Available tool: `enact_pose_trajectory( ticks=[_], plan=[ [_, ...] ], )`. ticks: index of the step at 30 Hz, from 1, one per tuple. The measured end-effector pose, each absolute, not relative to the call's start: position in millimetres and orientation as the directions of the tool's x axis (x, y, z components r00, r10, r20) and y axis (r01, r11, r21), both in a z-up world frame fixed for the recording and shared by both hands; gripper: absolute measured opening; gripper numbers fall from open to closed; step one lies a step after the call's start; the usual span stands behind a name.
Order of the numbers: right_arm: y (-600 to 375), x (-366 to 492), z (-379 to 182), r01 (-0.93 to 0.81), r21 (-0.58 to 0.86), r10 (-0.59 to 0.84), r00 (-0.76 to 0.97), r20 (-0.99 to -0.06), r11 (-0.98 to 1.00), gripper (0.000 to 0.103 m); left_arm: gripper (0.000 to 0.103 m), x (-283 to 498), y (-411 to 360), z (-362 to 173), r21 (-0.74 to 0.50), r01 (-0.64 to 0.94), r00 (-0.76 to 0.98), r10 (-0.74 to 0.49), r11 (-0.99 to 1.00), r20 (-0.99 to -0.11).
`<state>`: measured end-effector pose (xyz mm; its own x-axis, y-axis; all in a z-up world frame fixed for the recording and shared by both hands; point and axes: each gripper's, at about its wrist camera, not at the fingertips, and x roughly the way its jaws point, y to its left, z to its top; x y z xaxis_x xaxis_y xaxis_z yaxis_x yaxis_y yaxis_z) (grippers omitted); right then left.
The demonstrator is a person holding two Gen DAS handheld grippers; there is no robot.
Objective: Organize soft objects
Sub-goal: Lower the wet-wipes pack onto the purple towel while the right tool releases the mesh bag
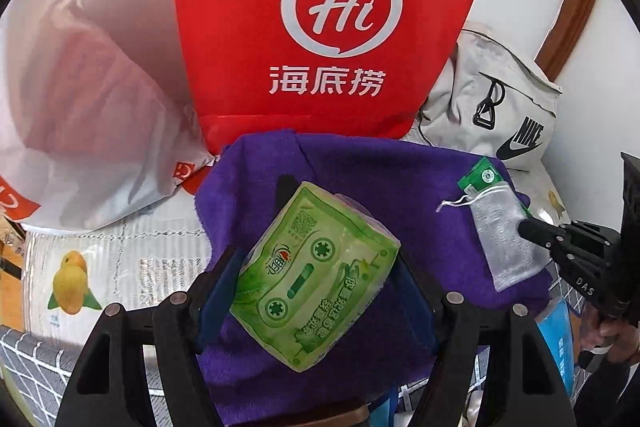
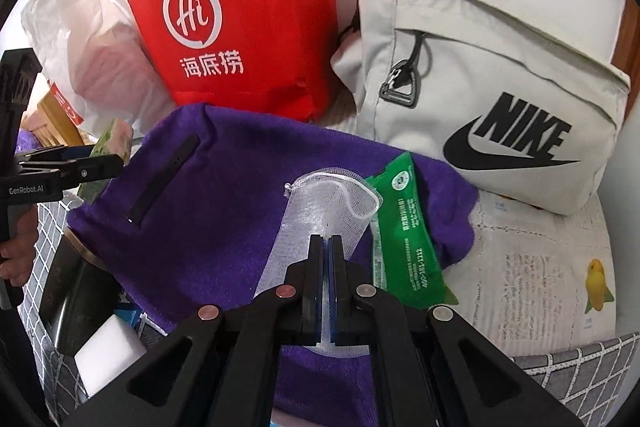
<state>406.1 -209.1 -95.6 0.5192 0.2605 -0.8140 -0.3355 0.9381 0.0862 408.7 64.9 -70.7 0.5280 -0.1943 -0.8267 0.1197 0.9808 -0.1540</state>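
My left gripper (image 1: 316,267) is shut on a green tissue pack (image 1: 316,279), its blue pads pressing both long sides, and holds it tilted above a purple towel (image 1: 420,187). My right gripper (image 2: 326,241) is shut on a white mesh drawstring pouch (image 2: 320,203) that lies over the purple towel (image 2: 224,187). A green wipes packet (image 2: 404,227) rests on the towel just right of the pouch. The right gripper (image 1: 528,227) with the pouch (image 1: 504,239) also shows in the left wrist view. At the right wrist view's left edge are the left gripper (image 2: 112,163) and its tissue pack (image 2: 116,137).
Behind the towel stand a red paper bag (image 2: 240,27), a white plastic bag (image 2: 92,59) and a grey Nike bag (image 2: 480,99). A black strap (image 2: 164,179) lies on the towel. Printed paper with a mango picture (image 2: 540,275) covers a grey checked cloth (image 2: 580,359). A white block (image 2: 112,351) sits at front left.
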Motion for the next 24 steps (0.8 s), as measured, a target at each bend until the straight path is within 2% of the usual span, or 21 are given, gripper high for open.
enact_pose_trajectory(
  ticks=[14,17,19,21,24],
  plan=[
    [-207.2,402.8,-117.1,-0.325,0.075,0.221,0.441,-0.87,0.943,0.005,0.072,423.3,31.8,-99.8,-0.149,0.188,0.43,-0.218,0.971,-0.876],
    [-208.4,401.0,-118.0,-0.324,0.052,0.201,0.449,-0.871,0.945,0.016,0.072,425.8,29.5,-106.6,-0.136,0.189,0.412,-0.204,0.973,-0.888],
    [-208.6,399.3,-115.8,-0.33,0.052,0.207,0.455,-0.866,0.943,0.028,0.072,428.2,29.5,-112.4,-0.129,0.181,0.396,-0.192,0.975,-0.898],
    [-209.1,396.3,-111.7,-0.331,0.049,0.211,0.474,-0.855,0.942,0.035,0.072,430.0,30.3,-117.9,-0.116,0.173,0.381,-0.175,0.978,-0.908],
    [-208.5,395.2,-107.1,-0.329,0.059,0.223,0.487,-0.844,0.942,0.038,0.072,433.2,29.2,-120.3,-0.106,0.163,0.362,-0.16,0.981,-0.918]
  ],
)
